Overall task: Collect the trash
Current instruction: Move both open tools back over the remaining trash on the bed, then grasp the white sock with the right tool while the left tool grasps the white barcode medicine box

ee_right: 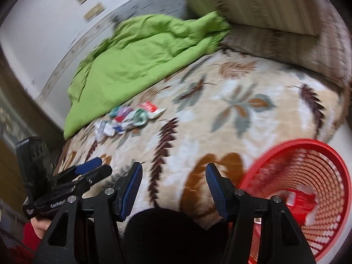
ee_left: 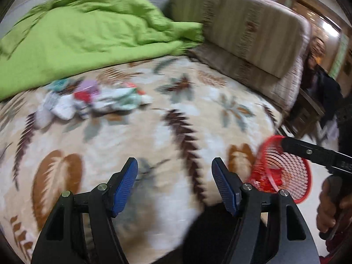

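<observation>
Trash pile [ee_left: 88, 101]: wrappers and crumpled paper, blurred, lying on the bed cover [ee_left: 176, 114] just beside the green blanket [ee_left: 77, 37].
Red basket [ee_right: 308, 189]: at the bed's near corner, well apart from the pile, red scraps inside.
Pillows [ee_left: 248, 35]: 2, striped, at the head of the bed.
Left gripper [ee_left: 175, 180]: spread, nothing between its pads, above the cover.
Right gripper [ee_right: 173, 182]: spread, empty, beside the basket.

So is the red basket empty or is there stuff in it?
Not empty. The red basket already holds some red and white wrappers at its bottom.
</observation>
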Demonstrator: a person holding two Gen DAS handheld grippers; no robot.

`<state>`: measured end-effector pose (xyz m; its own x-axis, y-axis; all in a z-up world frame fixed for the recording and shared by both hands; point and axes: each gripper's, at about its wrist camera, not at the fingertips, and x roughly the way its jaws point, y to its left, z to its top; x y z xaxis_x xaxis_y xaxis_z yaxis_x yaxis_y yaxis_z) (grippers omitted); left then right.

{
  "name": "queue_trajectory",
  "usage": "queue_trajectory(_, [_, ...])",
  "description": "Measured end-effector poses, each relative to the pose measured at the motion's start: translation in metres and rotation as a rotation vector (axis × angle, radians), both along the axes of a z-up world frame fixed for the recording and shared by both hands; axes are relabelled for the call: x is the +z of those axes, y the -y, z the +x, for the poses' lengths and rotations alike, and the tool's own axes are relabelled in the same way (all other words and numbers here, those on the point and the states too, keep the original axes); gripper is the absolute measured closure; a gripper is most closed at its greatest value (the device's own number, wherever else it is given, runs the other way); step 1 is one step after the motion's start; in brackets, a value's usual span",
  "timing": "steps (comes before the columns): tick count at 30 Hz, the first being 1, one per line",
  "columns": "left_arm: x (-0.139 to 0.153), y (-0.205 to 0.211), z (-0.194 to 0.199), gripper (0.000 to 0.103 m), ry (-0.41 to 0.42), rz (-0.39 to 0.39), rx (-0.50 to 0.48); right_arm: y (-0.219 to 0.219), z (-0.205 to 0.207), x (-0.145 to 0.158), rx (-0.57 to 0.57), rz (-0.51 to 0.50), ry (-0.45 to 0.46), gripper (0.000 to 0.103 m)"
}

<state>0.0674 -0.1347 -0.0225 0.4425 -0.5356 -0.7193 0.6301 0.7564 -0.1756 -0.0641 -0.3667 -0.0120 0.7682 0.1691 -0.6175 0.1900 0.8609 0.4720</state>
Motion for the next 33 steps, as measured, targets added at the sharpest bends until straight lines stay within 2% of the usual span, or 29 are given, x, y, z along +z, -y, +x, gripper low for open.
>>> queue_trajectory(6, [-0.022, -0.06, 0.036, 0.034, -0.065, -0.011, 0.184, -0.036, 0.044, 0.002, 0.111, -0.047, -0.006, 0.039])
queue_trajectory(10, [-0.034, -0.095, 0.057, 0.034, -0.069, 0.01, 0.353, -0.059, 0.084, 0.004, 0.184, -0.081, -0.015, 0.039])
queue_trajectory(13, [-0.045, -0.112, 0.07, 0.034, -0.092, 0.009, 0.442, -0.074, 0.116, 0.007, 0.214, -0.122, -0.009, 0.039])
queue_trajectory(21, [-0.06, -0.136, 0.089, 0.034, -0.129, -0.014, 0.482, -0.101, 0.228, -0.004, 0.25, -0.222, -0.04, 0.038])
queue_trajectory(27, [-0.058, -0.146, 0.105, 0.034, -0.122, -0.014, 0.475, -0.106, 0.301, -0.023, 0.211, -0.259, -0.065, 0.038])
queue_trajectory(31, [-0.055, -0.152, 0.115, 0.034, -0.111, -0.017, 0.473, -0.119, 0.319, -0.054, 0.238, -0.185, -0.14, 0.038])
queue_trajectory(33, [-0.056, -0.154, 0.121, 0.034, -0.113, -0.021, 0.481, -0.129, 0.318, -0.065, 0.272, -0.164, -0.15, 0.038])
